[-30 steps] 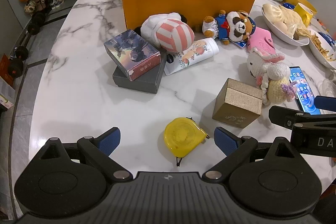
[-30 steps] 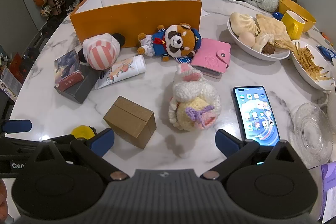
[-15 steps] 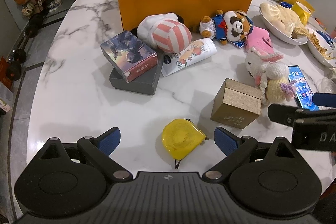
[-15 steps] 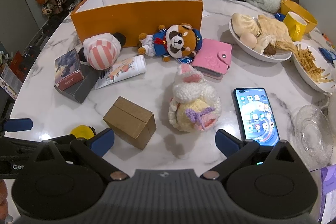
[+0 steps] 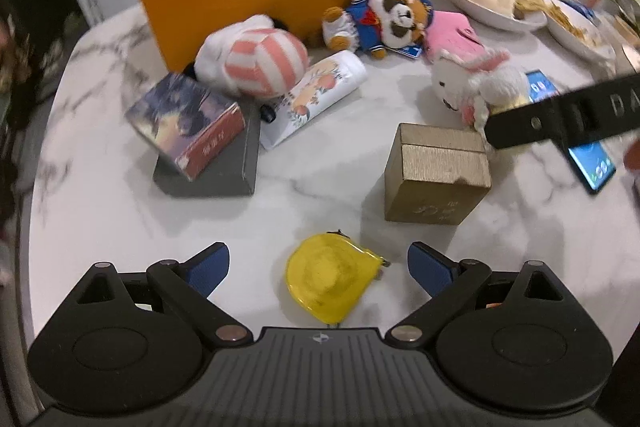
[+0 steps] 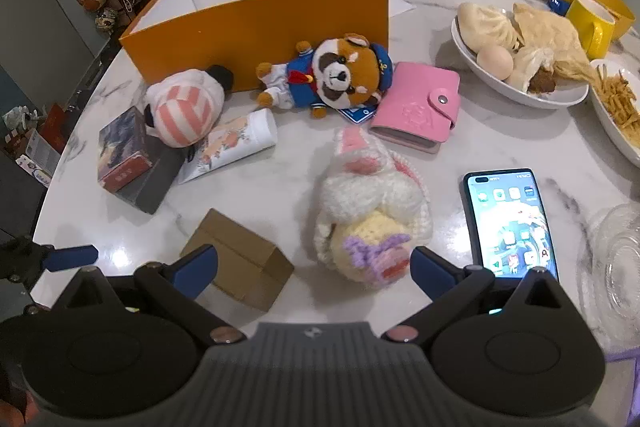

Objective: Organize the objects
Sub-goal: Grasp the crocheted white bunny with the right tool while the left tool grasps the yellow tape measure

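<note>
My left gripper [image 5: 318, 267] is open, its blue pads either side of a yellow tape measure [image 5: 330, 281] on the marble table. My right gripper [image 6: 314, 267] is open, low over a crocheted bunny [image 6: 370, 211] and next to a gold-brown box [image 6: 240, 261]. The open orange box [image 6: 260, 3] stands at the back. In front of it lie a striped plush [image 6: 184, 111], a red-panda plush [image 6: 336, 75], a pink wallet [image 6: 416, 107], a white tube [image 6: 228, 151] and a card box on a grey box [image 6: 124, 151]. The right gripper's arm [image 5: 568, 115] crosses the left wrist view.
A phone [image 6: 508, 223] lies at the right of the bunny. Food bowls [image 6: 520, 55], a fries plate [image 6: 616, 107], a yellow mug [image 6: 592, 19] and a glass dish [image 6: 616, 259] crowd the right side. The table edge [image 5: 40, 163] runs along the left.
Both grippers have moved forward and lower toward the table. The bunny and gold box now sit closer to the right fingers, and the tape measure sits between the left fingers.
</note>
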Demonstrator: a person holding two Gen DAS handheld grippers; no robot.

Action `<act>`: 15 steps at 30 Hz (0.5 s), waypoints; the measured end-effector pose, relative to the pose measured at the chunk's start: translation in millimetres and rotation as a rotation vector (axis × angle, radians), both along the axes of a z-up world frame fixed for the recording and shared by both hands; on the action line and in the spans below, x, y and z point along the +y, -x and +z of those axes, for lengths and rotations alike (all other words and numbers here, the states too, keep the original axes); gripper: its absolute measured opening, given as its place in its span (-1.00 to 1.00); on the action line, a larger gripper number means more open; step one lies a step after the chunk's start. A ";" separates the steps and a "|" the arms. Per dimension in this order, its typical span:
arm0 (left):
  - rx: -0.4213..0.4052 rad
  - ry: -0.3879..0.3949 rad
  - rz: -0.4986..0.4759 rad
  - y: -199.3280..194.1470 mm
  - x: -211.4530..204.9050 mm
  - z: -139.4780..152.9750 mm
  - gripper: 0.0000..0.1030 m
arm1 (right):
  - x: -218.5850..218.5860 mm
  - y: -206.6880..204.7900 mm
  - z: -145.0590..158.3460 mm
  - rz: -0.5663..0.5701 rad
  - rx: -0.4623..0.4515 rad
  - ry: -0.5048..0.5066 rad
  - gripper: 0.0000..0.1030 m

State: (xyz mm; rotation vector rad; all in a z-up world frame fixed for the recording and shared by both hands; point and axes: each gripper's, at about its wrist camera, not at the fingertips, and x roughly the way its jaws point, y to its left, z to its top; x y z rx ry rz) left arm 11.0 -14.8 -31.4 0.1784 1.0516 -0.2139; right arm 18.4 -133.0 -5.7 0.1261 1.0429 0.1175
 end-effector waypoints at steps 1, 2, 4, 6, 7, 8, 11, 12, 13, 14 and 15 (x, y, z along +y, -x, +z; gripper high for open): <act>-0.002 0.003 -0.010 -0.1 0.4 0.0 1.00 | -1.5 -2.8 -1.5 0.020 0.004 -0.005 0.98; -0.001 0.016 -0.024 -0.5 1.1 -0.3 1.00 | -2.4 -5.5 -2.6 0.044 0.005 -0.004 0.98; -0.005 0.043 -0.063 -4.4 1.8 -1.5 1.00 | -3.5 -10.9 -4.5 0.076 0.007 0.020 0.98; -0.014 0.054 -0.088 -10.3 2.7 -3.9 1.00 | -6.1 -15.0 -5.4 0.087 -0.008 0.040 0.98; -0.014 0.063 -0.098 -13.1 3.8 -5.6 1.00 | -8.2 -17.0 -5.9 0.073 -0.017 0.059 0.98; -0.009 0.075 -0.102 -14.8 5.5 -6.8 1.00 | -10.7 -19.3 -6.5 0.055 -0.018 0.070 0.97; 0.021 0.112 -0.115 -16.2 8.2 -9.5 1.00 | -20.1 -26.5 -9.6 0.027 0.014 0.034 0.83; 0.024 0.110 -0.124 -16.1 7.5 -9.9 1.00 | -22.4 -28.6 -10.9 0.020 0.027 0.021 0.81; 0.021 0.100 -0.139 -14.8 5.9 -10.2 1.00 | -23.3 -30.6 -12.4 0.018 0.037 0.015 0.79; 0.016 0.082 -0.158 -13.3 3.5 -10.9 1.00 | -23.2 -32.2 -13.6 0.018 0.038 0.015 0.79; 0.011 0.063 -0.174 -11.8 1.2 -12.0 1.00 | -22.2 -34.0 -15.2 0.019 0.035 0.021 0.79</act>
